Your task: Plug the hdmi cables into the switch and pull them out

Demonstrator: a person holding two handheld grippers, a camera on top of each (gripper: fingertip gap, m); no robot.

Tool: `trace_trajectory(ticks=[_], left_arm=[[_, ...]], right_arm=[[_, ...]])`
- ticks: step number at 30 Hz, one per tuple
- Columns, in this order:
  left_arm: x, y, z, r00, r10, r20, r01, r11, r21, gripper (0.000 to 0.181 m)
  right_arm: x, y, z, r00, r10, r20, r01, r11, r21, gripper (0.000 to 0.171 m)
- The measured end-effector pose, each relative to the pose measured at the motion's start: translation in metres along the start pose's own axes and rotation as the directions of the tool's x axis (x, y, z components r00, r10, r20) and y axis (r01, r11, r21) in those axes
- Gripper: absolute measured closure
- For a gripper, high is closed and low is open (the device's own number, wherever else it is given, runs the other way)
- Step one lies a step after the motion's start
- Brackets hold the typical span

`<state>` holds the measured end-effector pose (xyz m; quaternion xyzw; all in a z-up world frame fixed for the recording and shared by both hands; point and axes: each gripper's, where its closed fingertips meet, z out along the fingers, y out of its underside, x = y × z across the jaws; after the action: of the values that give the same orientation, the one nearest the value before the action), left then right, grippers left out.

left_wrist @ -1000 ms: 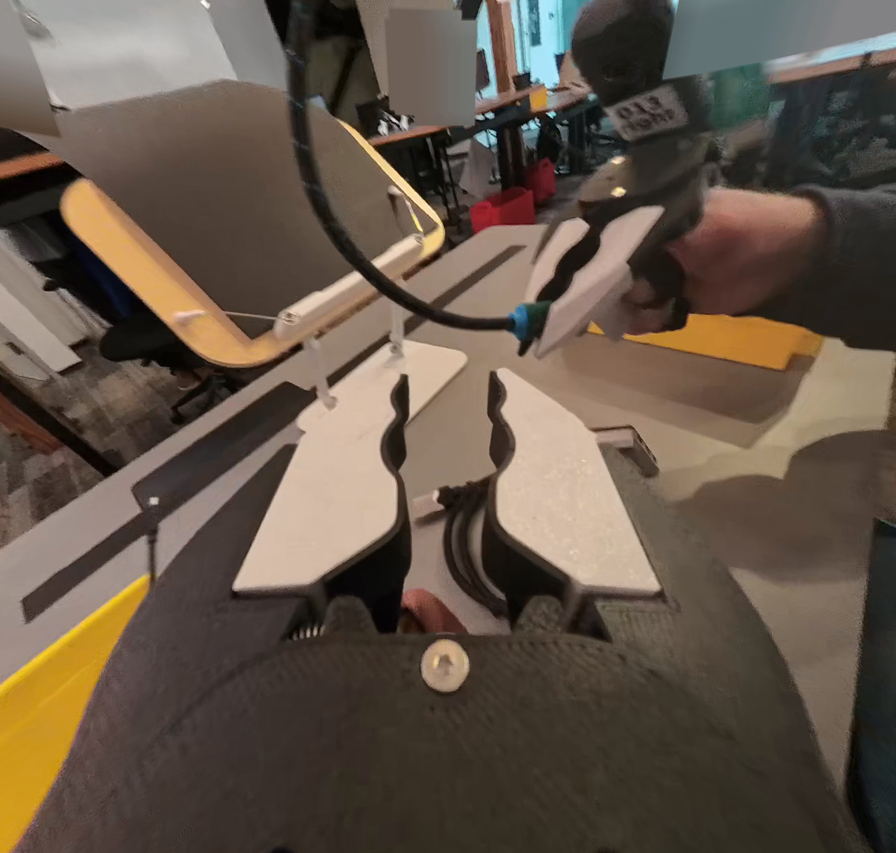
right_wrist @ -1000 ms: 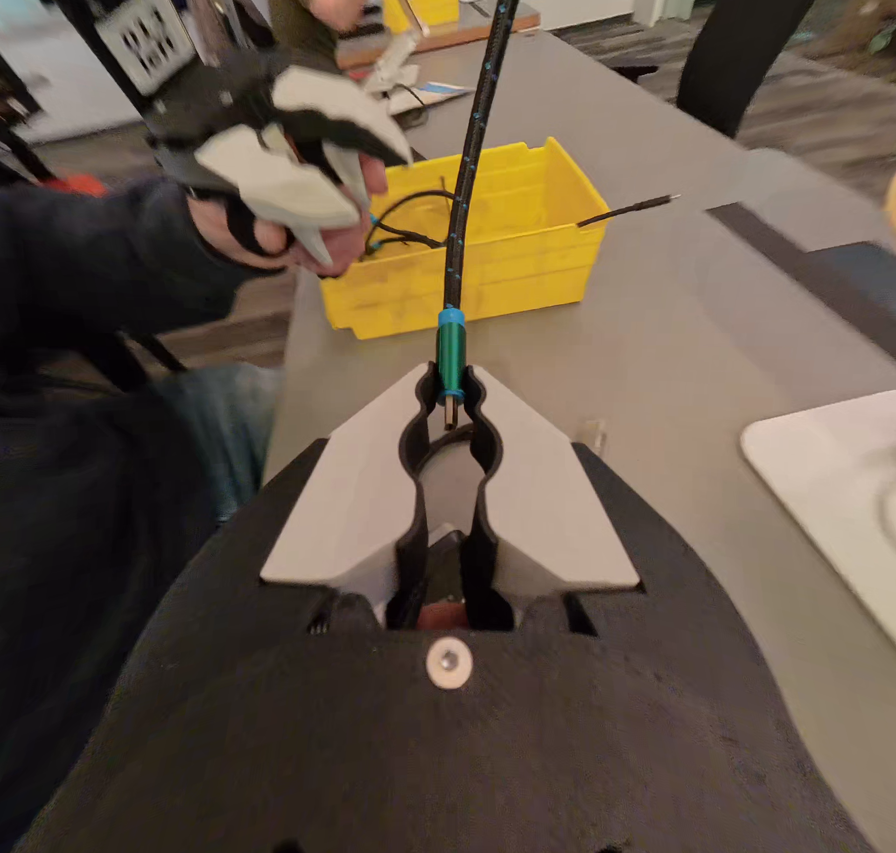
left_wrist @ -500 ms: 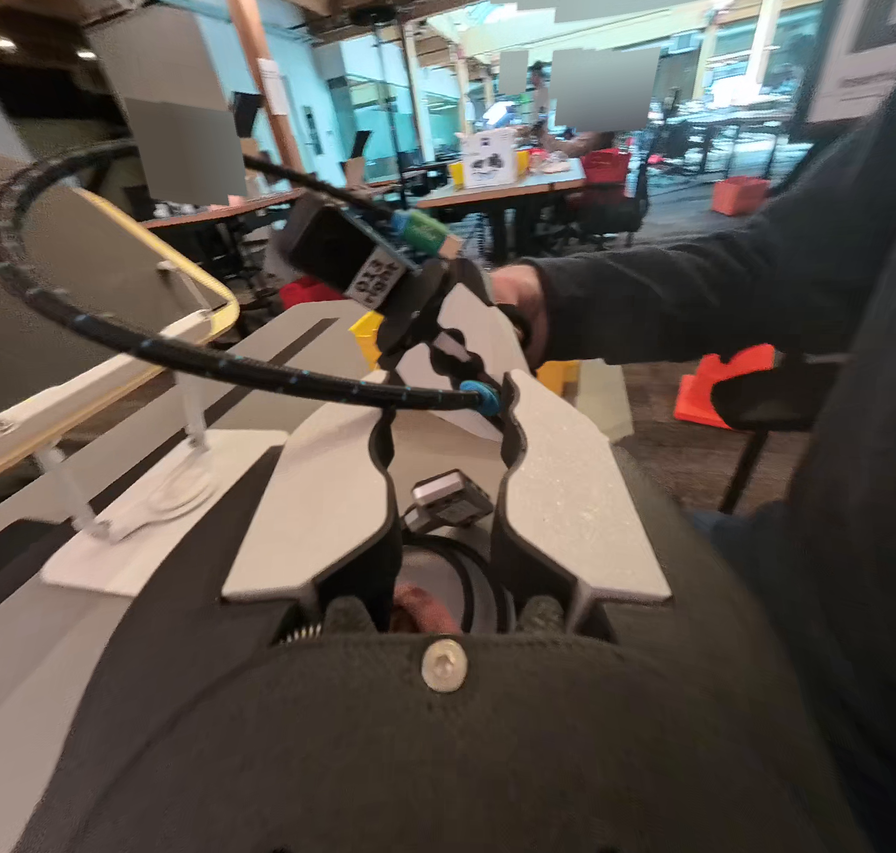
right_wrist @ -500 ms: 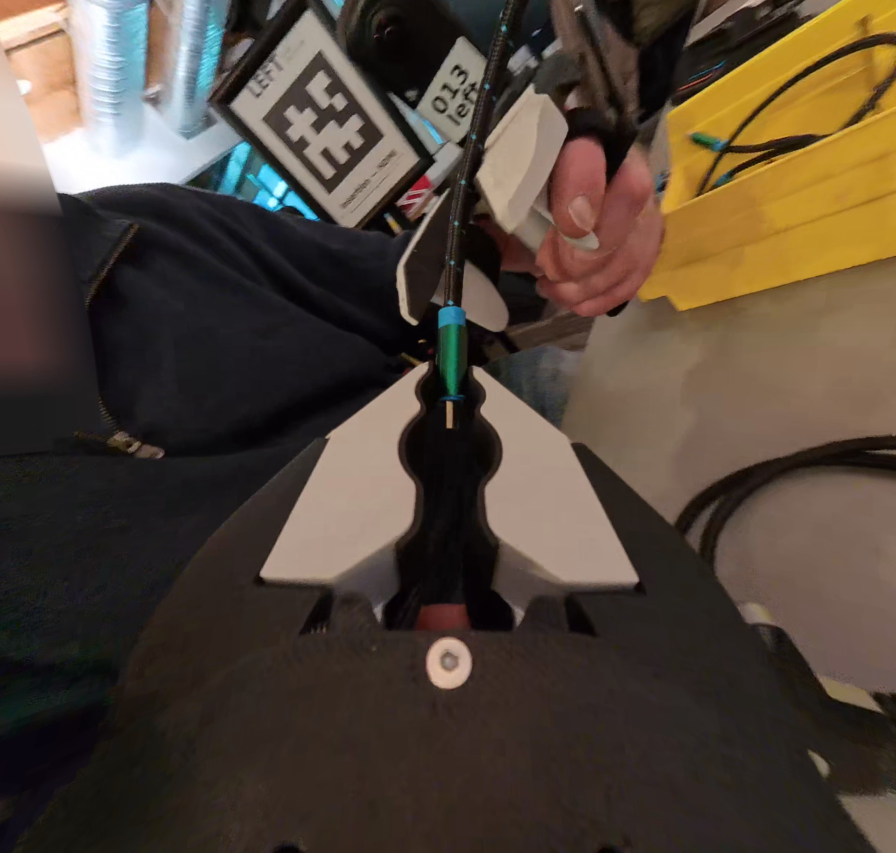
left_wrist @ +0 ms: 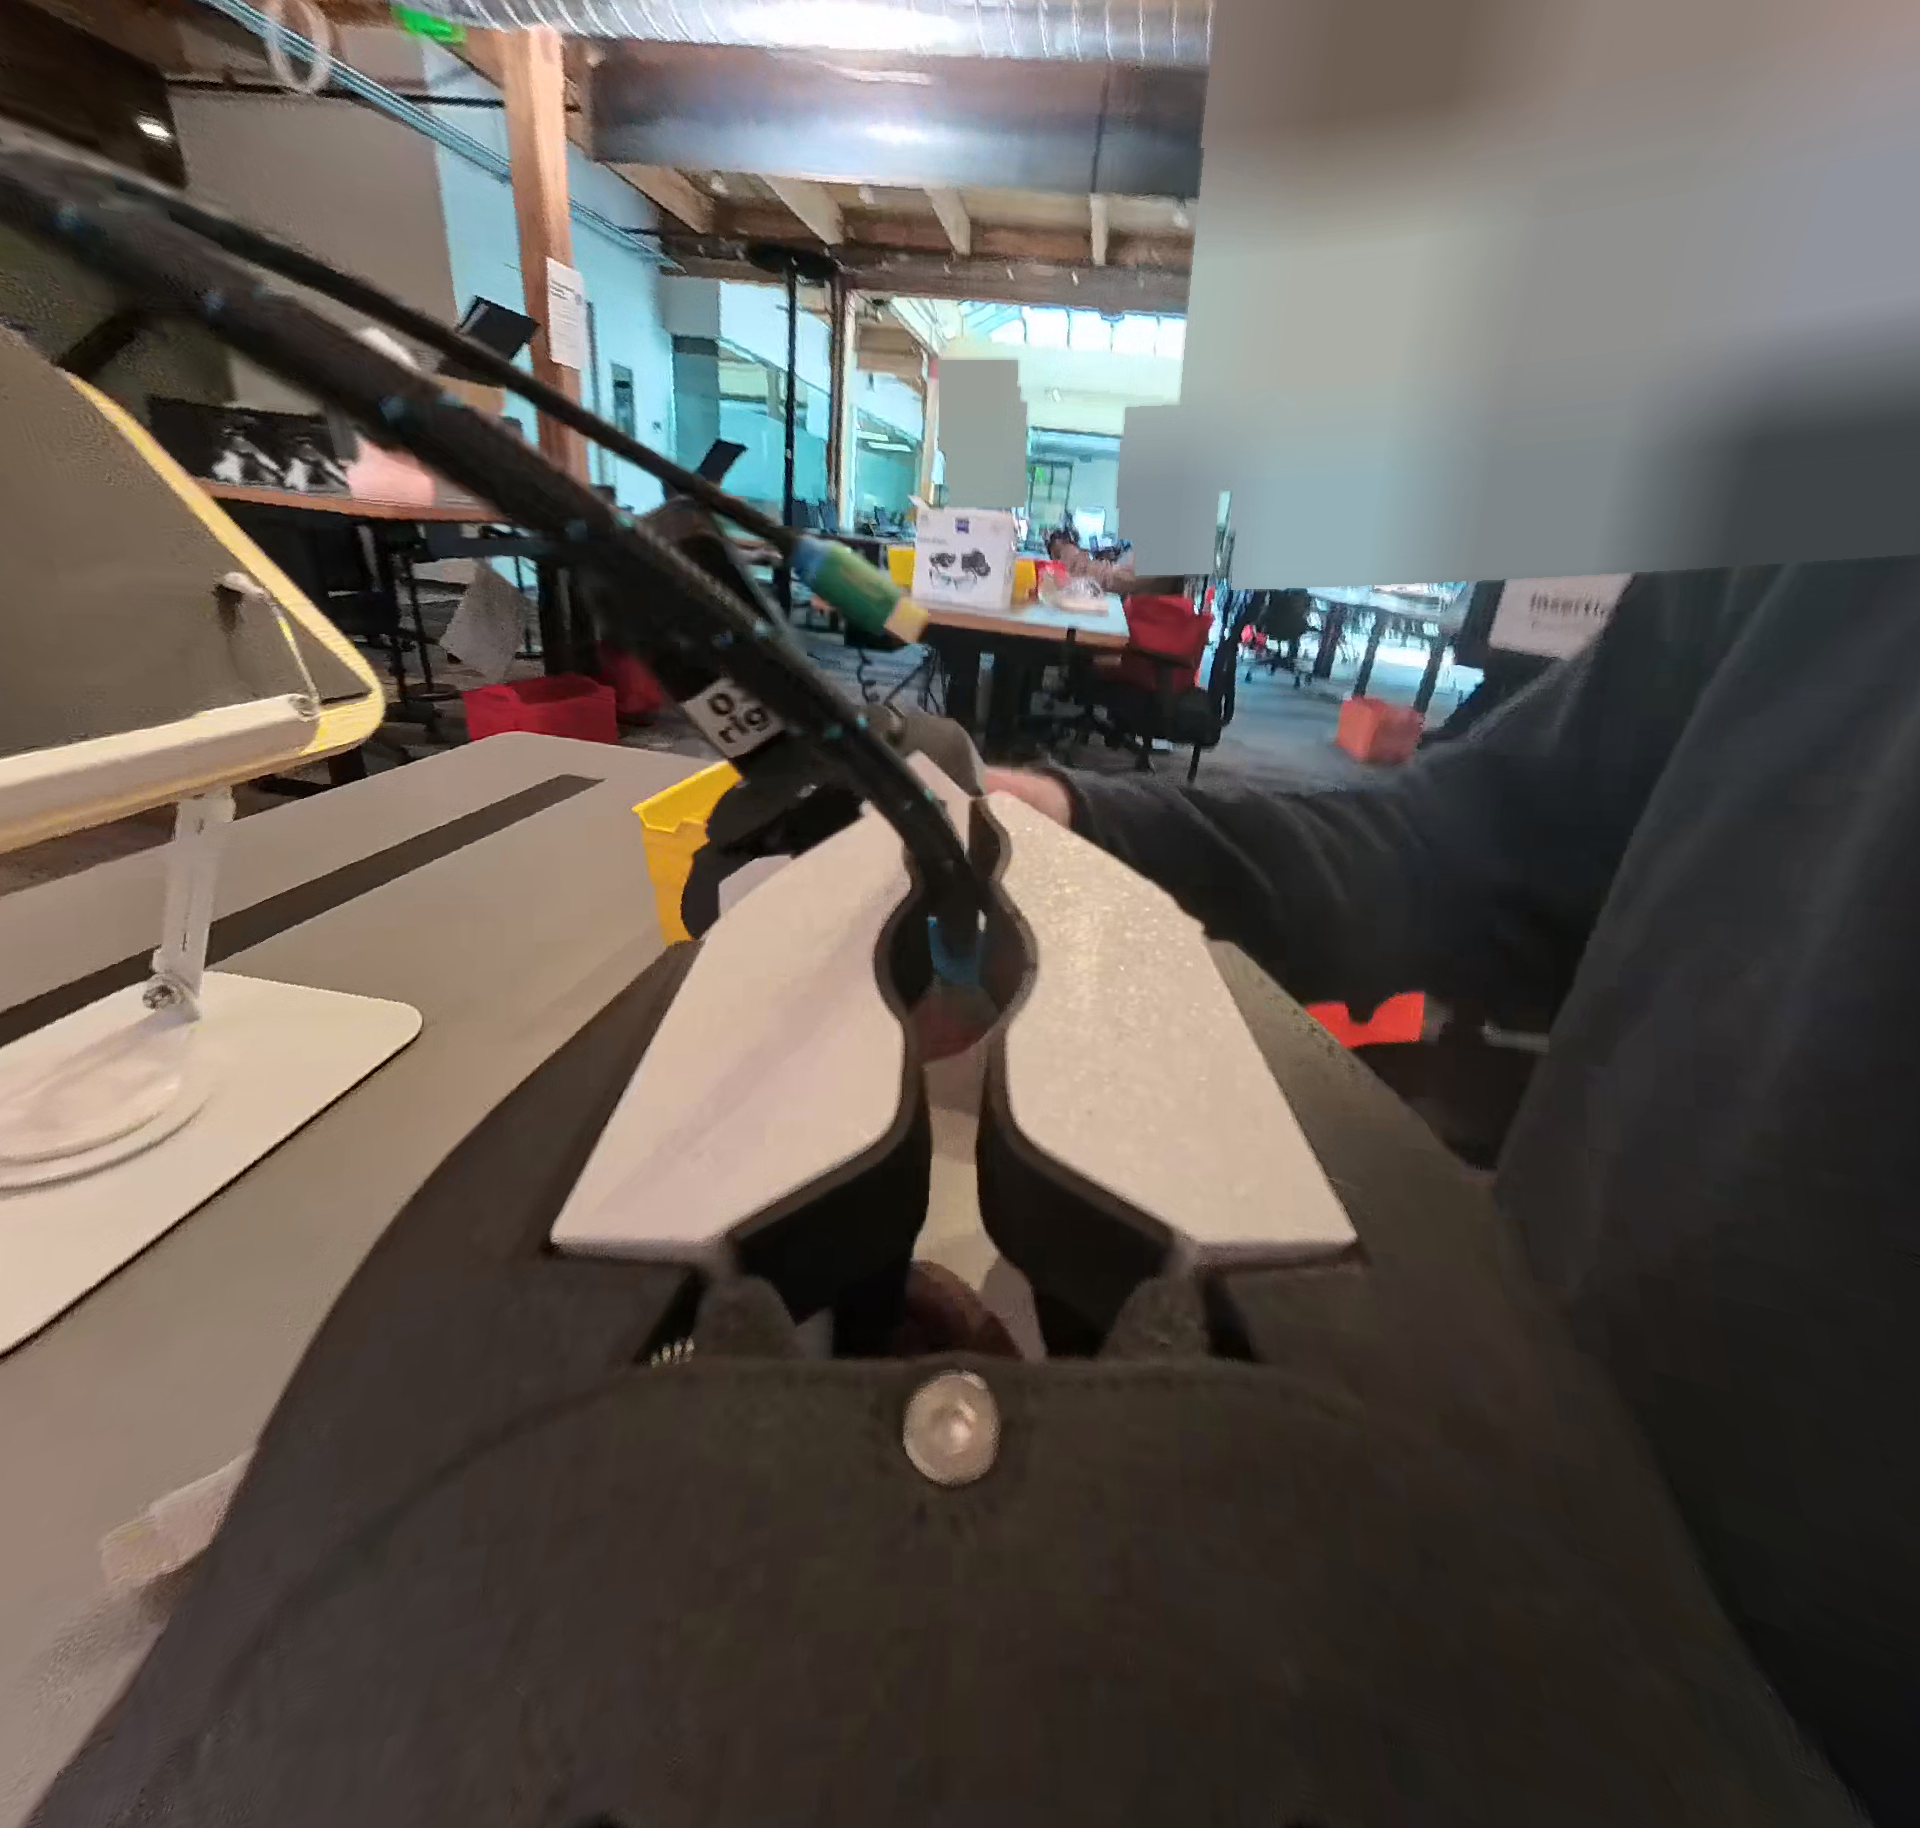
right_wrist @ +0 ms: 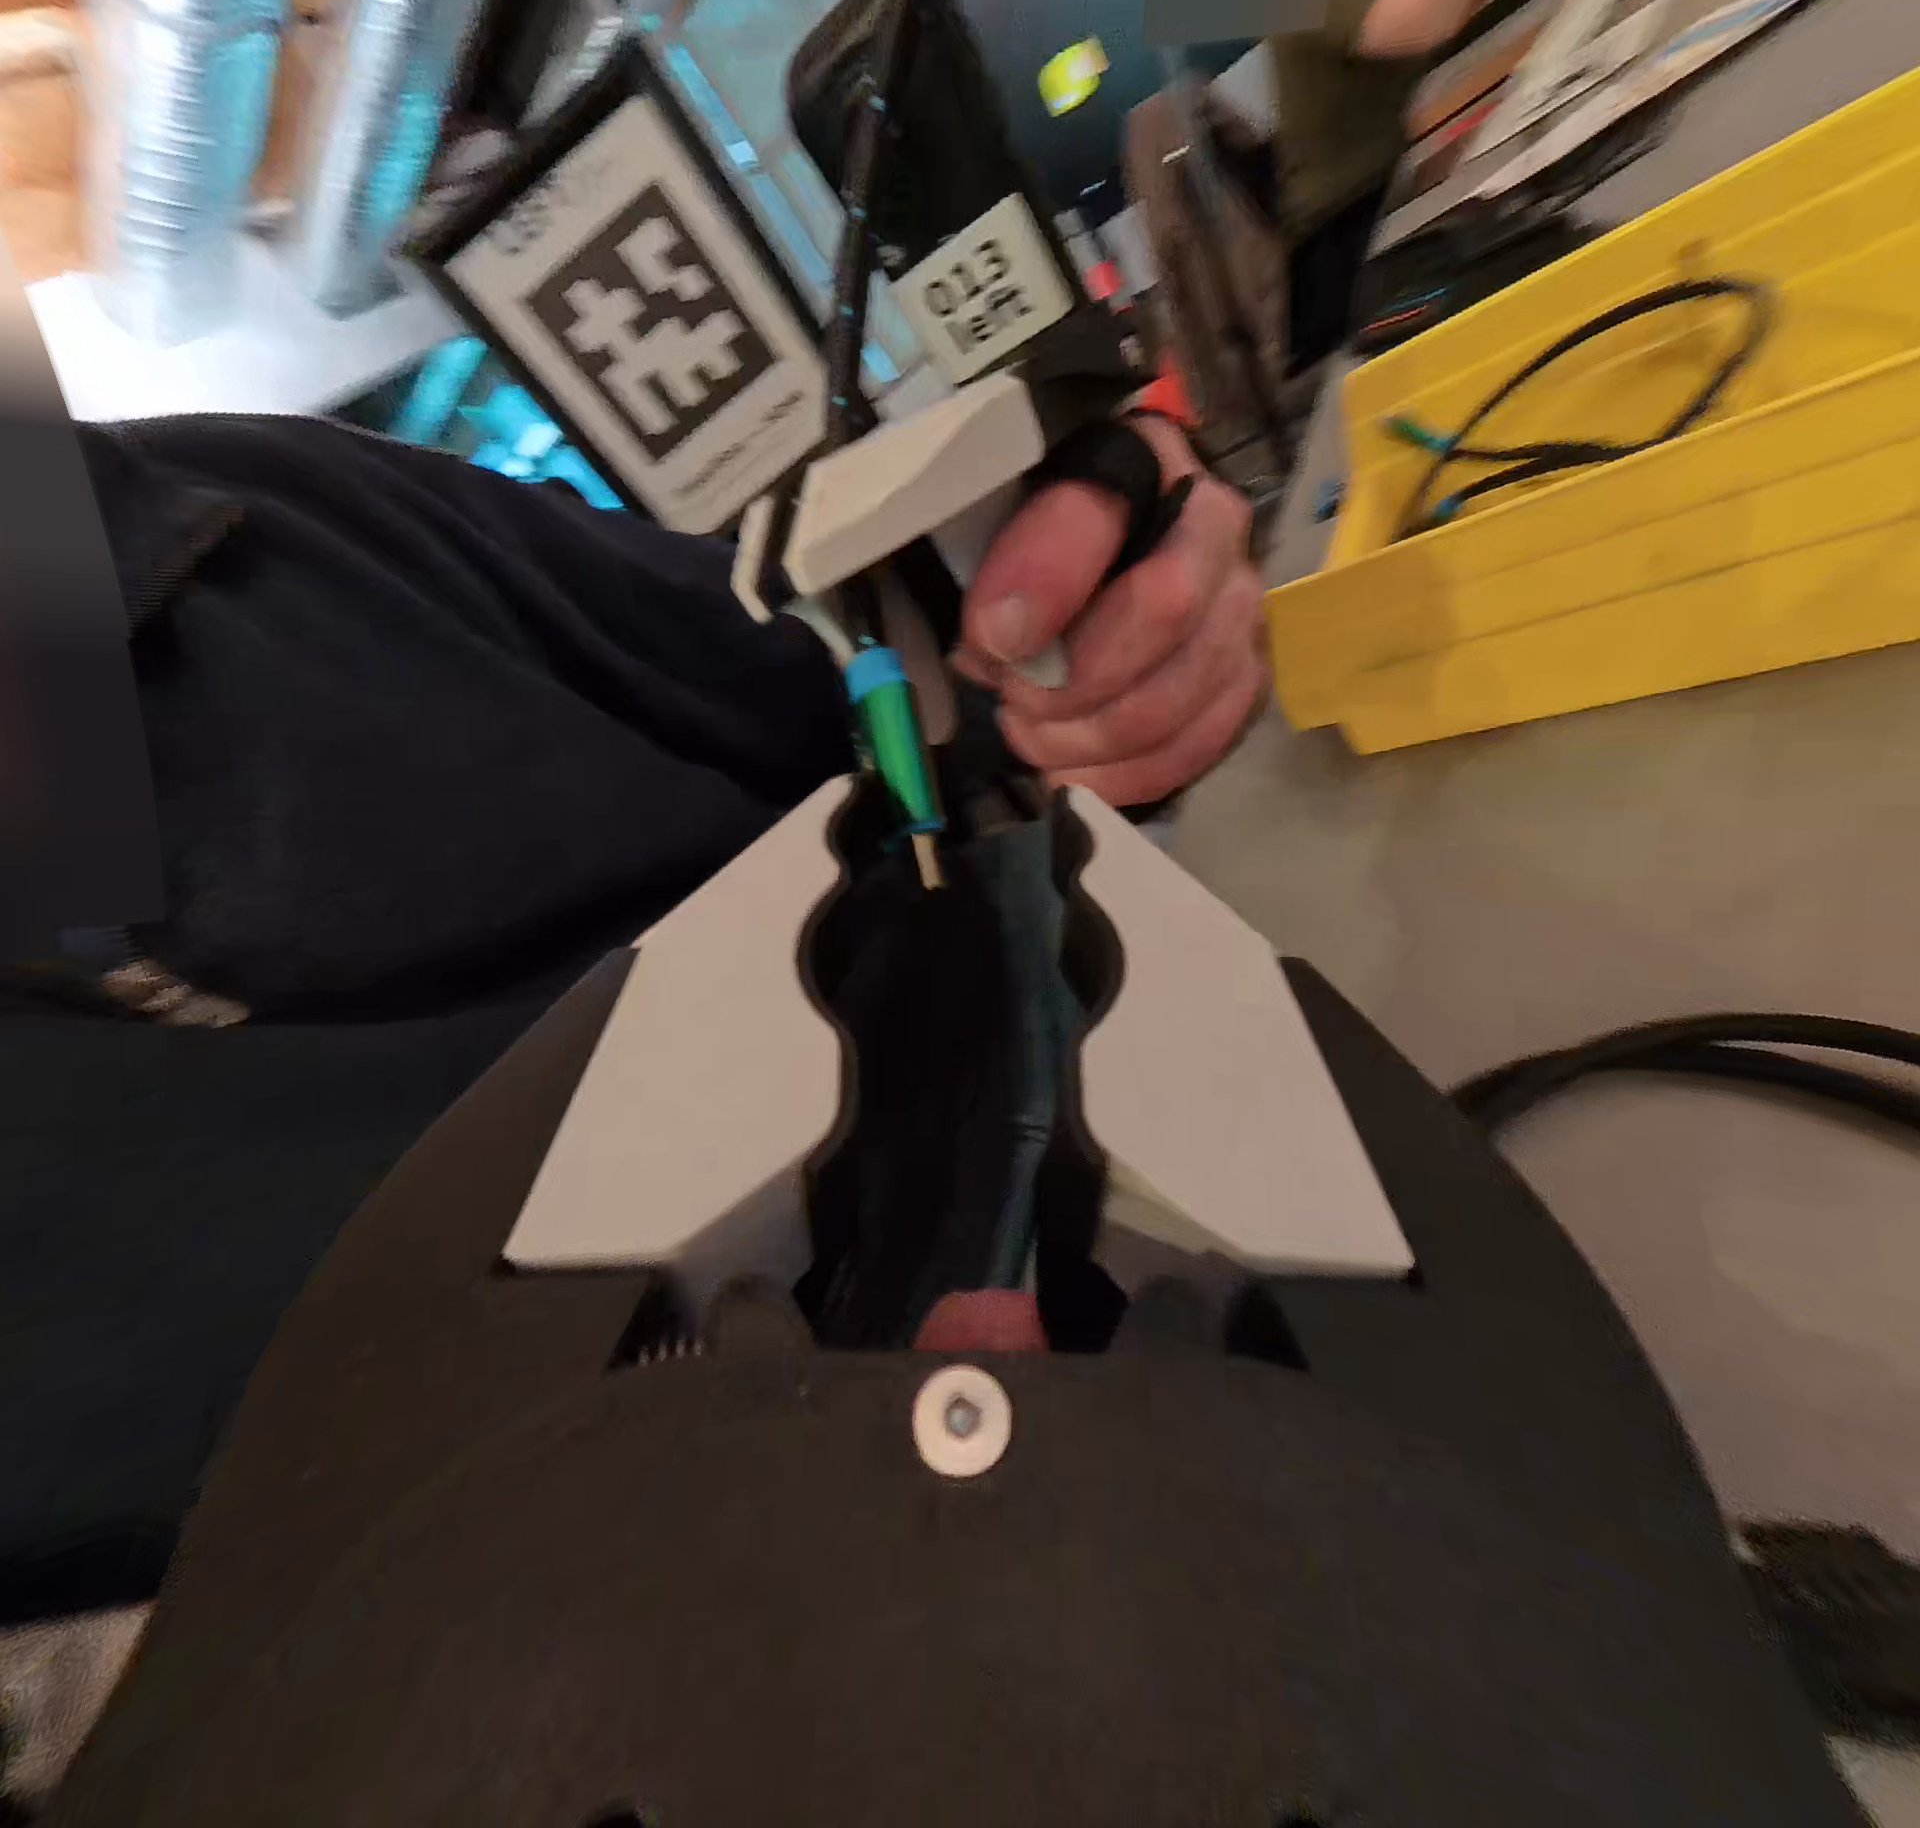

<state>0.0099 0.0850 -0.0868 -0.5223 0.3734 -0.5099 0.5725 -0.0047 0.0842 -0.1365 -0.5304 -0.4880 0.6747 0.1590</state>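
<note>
Just off the bench's (right_wrist: 1507,895) near edge: gripping the hdmi cable (left_wrist: 582,521) behind its plug (right_wrist: 899,750) with left tongs (left_wrist: 966,838), right tongs (right_wrist: 956,802) spread wide. Risks the stiff braid twisting the plug askew.

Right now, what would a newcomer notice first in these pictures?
A black cable arcs from upper left into the shut left gripper, centre. In the right wrist view its green plug hangs at the tips of the open right gripper, a yellow bin at right.
</note>
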Motion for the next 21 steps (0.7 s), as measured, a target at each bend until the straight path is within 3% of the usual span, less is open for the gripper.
trace_trajectory(ticks=[4,13,17,21], left_arm=[[-0.007,-0.012,0.000,0.994,-0.102,0.034,0.098,0.990,0.098,0.178],[-0.018,-0.019,-0.002,0.972,-0.223,0.080,0.203,0.958,0.201,0.179],[-0.017,-0.019,0.004,0.969,-0.240,0.064,0.222,0.951,0.214,0.181],[-0.011,-0.020,0.009,0.971,-0.233,0.048,0.218,0.953,0.211,0.181]], right_arm=[[0.005,-0.001,-0.009,0.959,-0.213,-0.186,0.223,0.974,0.034,0.126],[-0.005,0.005,-0.028,0.874,-0.261,-0.410,0.325,0.941,0.093,0.125],[-0.010,0.001,-0.016,0.883,-0.259,-0.392,0.319,0.943,0.095,0.121],[-0.012,-0.006,0.004,0.949,-0.192,-0.249,0.238,0.955,0.174,0.120]])
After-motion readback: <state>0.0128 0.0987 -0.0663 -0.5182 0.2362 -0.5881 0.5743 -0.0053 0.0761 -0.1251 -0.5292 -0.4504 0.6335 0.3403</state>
